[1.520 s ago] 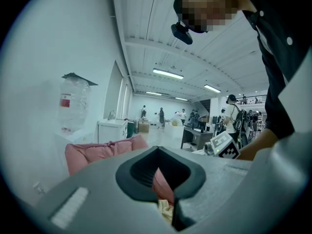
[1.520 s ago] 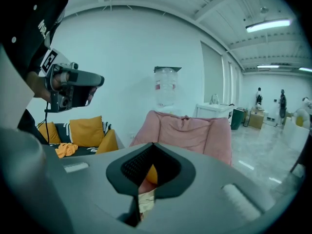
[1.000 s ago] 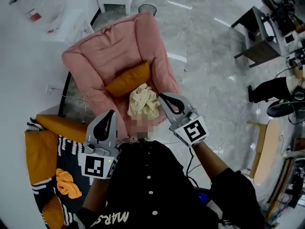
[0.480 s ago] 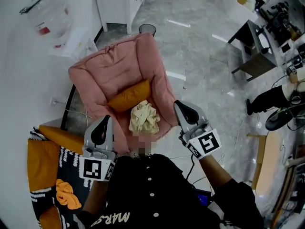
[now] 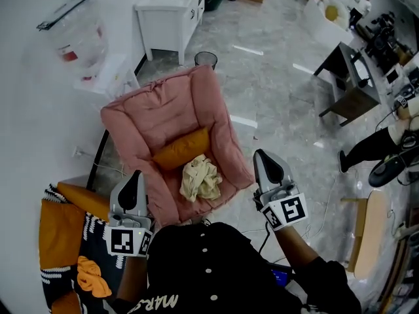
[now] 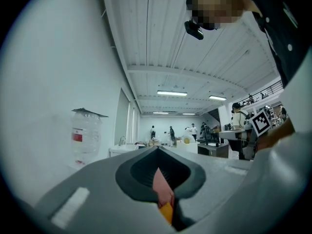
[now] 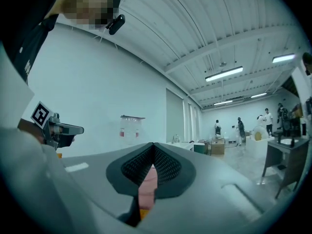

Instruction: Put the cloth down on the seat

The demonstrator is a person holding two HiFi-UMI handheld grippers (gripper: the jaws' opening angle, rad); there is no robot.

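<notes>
A crumpled cream cloth [image 5: 200, 178] lies on the seat of the pink armchair [image 5: 150, 120], just in front of an orange cushion [image 5: 180, 148]. Nothing holds it. In the head view my left gripper [image 5: 135, 177] hangs at the chair's near left corner, a hand's width from the cloth. My right gripper [image 5: 264, 157] is off the chair's right side, over the floor. Both have their jaws together with nothing between them. In the left gripper view the left gripper [image 6: 157, 151] points up at the room, and the right gripper [image 7: 153, 146] does so in its own view. A sliver of pink shows below each tip.
An orange and black patterned seat [image 5: 59, 231] stands at the lower left. Behind the armchair are a white cabinet [image 5: 171, 8] and a small bin [image 5: 205, 59]. A dark desk [image 5: 350, 67] and a person's legs [image 5: 370, 126] are at the right, on the grey floor.
Both grippers have drawn back from the cloth toward my body and moved apart. The cloth stays on the seat. The head view has tilted to show more of the room.
</notes>
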